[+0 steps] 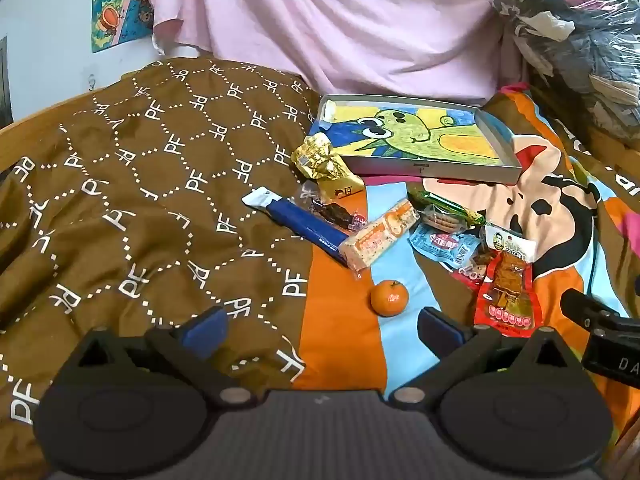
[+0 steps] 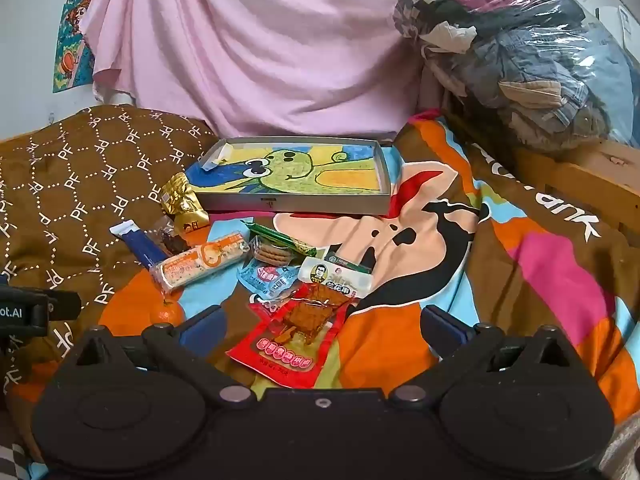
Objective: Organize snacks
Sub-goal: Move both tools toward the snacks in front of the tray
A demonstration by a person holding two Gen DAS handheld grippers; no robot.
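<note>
Several snack packets lie in a loose heap on a bedspread in front of a shallow grey tray (image 1: 502, 136) (image 2: 384, 176) with a cartoon drawing inside. Among them are a gold packet (image 1: 320, 160) (image 2: 182, 200), a blue bar (image 1: 304, 226) (image 2: 140, 246), an orange-and-white cracker bar (image 1: 380, 236) (image 2: 200, 266), a red packet (image 1: 506, 300) (image 2: 292, 336) and a small orange (image 1: 389, 298) (image 2: 166, 312). My left gripper (image 1: 320, 330) hangs open just short of the orange. My right gripper (image 2: 320, 330) is open, with the red packet's near end lying between its fingers, untouched.
A brown patterned quilt (image 1: 140, 200) (image 2: 60, 188) covers the left of the bed. Pink cloth (image 1: 340, 20) (image 2: 260, 48) hangs behind the tray. A plastic bag of clothes (image 2: 520, 60) sits at the back right above a wooden bed rail (image 2: 580, 176).
</note>
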